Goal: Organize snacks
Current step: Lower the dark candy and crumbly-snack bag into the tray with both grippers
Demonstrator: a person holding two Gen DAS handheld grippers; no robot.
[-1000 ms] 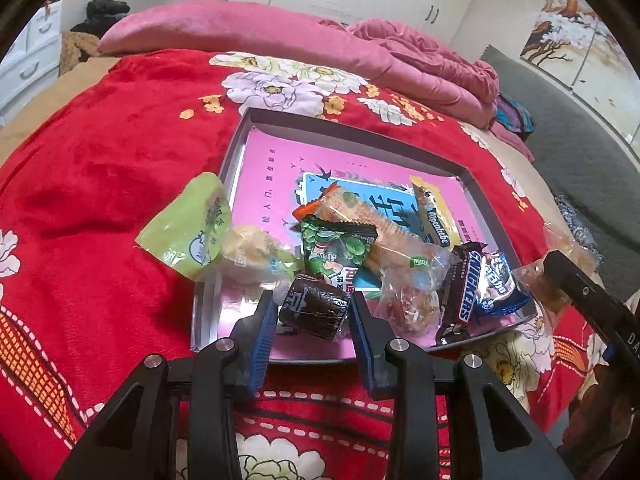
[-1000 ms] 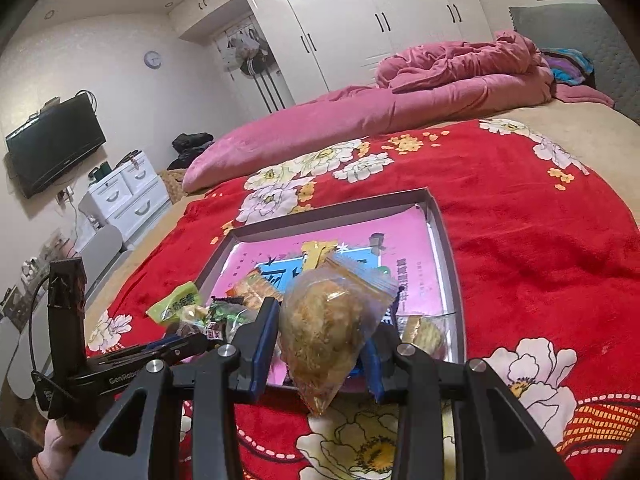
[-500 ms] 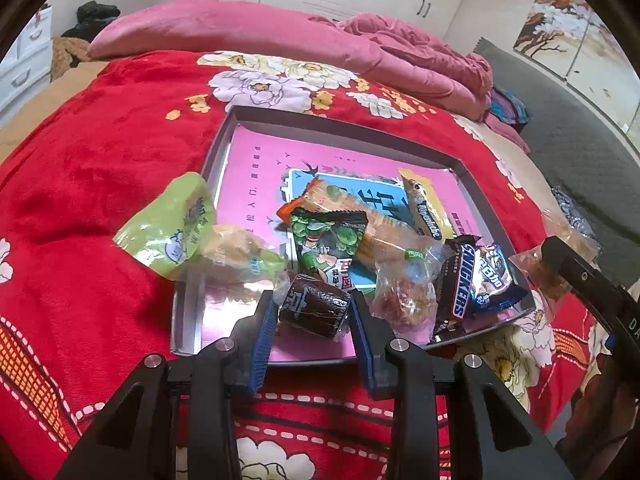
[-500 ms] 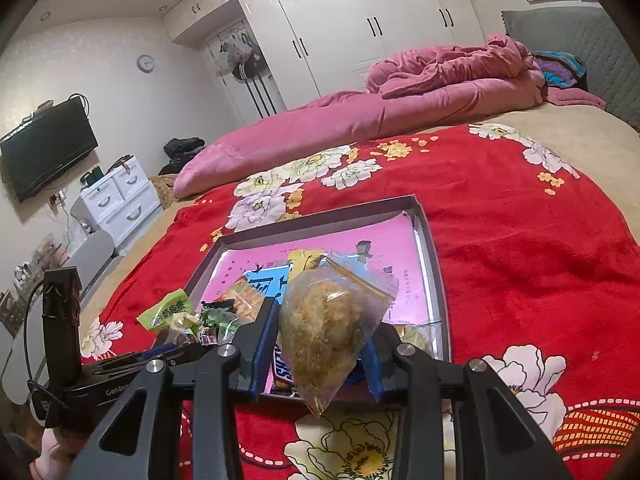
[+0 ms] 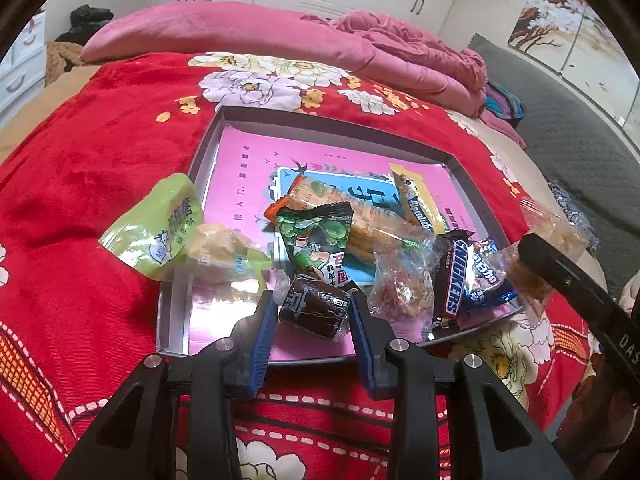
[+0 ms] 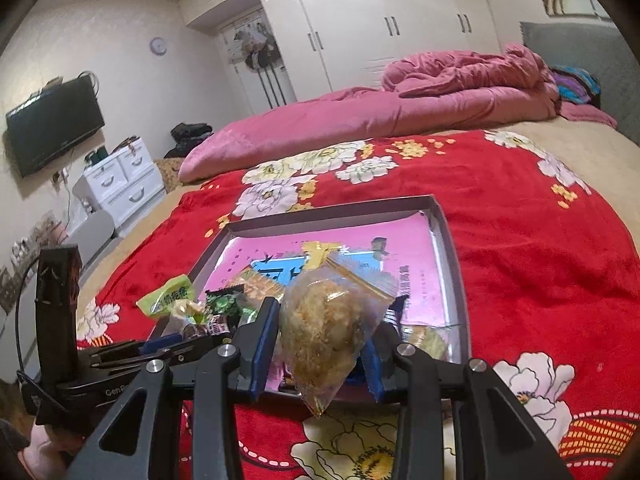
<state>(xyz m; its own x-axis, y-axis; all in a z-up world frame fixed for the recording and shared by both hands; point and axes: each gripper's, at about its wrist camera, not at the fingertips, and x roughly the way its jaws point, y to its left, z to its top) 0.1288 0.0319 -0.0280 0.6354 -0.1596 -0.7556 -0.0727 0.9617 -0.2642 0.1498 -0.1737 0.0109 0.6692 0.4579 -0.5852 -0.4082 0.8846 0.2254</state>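
While both grippers hover at the near edge of the tray (image 5: 208, 136), each is clamped on one snack. At 9 o'clock of the pile, a green packet (image 5: 160, 224) lies half over the tray's left rim, with a clear-wrapped pastry (image 5: 220, 252) touching it. The left gripper (image 5: 314, 312) holds a small dark-wrapped snack (image 5: 316, 308) between its blue pads, at 6 o'clock of the tray and just above its floor. Behind it, at 12 o'clock, a green-pea packet (image 5: 320, 240) leans on an orange cracker pack (image 5: 360, 216). A Snickers bar (image 5: 452, 276) and a blue packet (image 5: 486, 272) lie at 3 o'clock, near the right rim.

The right gripper (image 6: 320, 336) is closed on a clear bag of golden crumbly pastry (image 6: 328, 328), held above the near edge of the tray with its lower corner hanging past the rim.

Risks, as a judgement:
- The clear bag is gripped across its soft middle; excess squeeze would probably crush the contents.
- Its film looks slippery; a quick swing could let it slide out.
- The two grippers work near each other; a crossing move could knock the pile.
- The green packet could tip off onto the red blanket (image 5: 92, 160) if nudged.
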